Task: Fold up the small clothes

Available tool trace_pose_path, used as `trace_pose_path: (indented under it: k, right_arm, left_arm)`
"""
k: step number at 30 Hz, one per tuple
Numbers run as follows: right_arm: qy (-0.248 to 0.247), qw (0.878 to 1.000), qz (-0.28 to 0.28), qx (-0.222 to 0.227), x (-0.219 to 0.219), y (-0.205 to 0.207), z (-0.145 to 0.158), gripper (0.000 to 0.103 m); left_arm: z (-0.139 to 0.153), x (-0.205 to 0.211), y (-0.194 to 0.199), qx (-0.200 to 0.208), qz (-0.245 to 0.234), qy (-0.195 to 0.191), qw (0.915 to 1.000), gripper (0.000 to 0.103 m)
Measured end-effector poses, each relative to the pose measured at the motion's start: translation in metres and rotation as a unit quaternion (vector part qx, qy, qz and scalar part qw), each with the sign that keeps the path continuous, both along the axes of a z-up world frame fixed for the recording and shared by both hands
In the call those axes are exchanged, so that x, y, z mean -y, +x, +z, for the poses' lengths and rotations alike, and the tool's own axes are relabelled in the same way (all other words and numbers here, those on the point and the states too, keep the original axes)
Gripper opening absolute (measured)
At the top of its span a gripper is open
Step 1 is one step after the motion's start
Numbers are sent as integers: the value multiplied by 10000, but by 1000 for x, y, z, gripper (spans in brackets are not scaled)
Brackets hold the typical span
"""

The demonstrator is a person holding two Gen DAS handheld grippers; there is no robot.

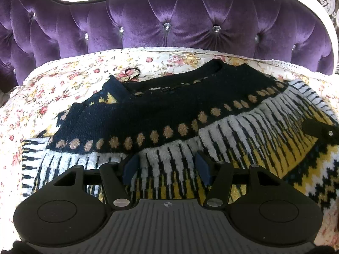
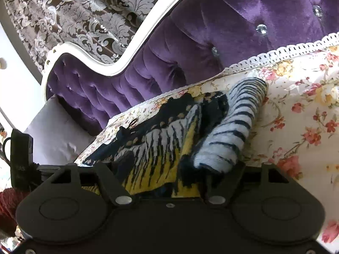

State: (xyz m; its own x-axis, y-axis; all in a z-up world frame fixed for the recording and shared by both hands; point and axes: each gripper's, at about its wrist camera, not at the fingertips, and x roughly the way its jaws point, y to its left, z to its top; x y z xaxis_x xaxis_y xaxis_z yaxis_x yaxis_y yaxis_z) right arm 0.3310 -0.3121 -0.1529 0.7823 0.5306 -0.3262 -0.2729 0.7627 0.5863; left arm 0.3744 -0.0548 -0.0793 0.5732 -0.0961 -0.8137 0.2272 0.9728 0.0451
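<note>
A knitted sweater (image 1: 169, 114) with a dark navy yoke, tan dots and white, black and yellow stripes lies spread on a floral bedspread (image 1: 63, 84), its collar towards the headboard. My left gripper (image 1: 167, 169) points down at its striped chest. The blue pads (image 1: 131, 169) stand apart on the flat knit and pinch nothing. In the right wrist view the sweater (image 2: 161, 148) is bunched, and a white sleeve with black stripes (image 2: 231, 131) is rolled over it. My right gripper (image 2: 173, 169) has its jaws wide apart, with the bunched fabric lying between them and hiding the fingertips.
A tufted purple velvet headboard (image 1: 169, 21) with a white frame rises just behind the bedspread's lace edge. A grey pillow (image 2: 57, 131) lies to the left of the sweater. A black part of the other gripper (image 1: 317, 129) rests on the sweater's right side.
</note>
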Motion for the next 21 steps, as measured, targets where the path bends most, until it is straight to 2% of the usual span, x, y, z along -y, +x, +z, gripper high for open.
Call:
trace_pose_path:
  k: [3,4,5,9,13,15,16,19,21]
  right_arm:
    - [178,9994,-229,-178,8,1,-4,48]
    - [301,9987,-295,-295,11,2,-7,32]
    - [448,9979,-325,-347,15,3,-9,30]
    - [175,9982,-417,-388,8,2,-3,29]
    - [140,9965,-548,-623,10,2,4,29]
    - [-89,9958,-610,-680,5,-1,13,29]
    - [-175,9955,-629,-687,3,-3,18,29]
    - [-371,9944,-692,-713,-6,-5,31,29]
    - [-478,9940,-712,-679,-12,-6,40,29]
  left_arm:
    - [0,0,0,30,23,-12,10000,57]
    - [0,0,-1,46,29,-10,10000,57]
    - [0,0,-1,58,34,-10,10000,57]
    - [0,1,-2,89,29,1,10000,57]
    - [2,-2,-2,117,-1,-56,9999,56]
    - [7,-9,-3,113,44,-164,9998,51]
    - [12,-15,-6,115,128,-284,9994,48]
    - [26,-45,-23,278,514,-761,9954,48]
    - [34,-65,-40,419,644,-917,9928,48]
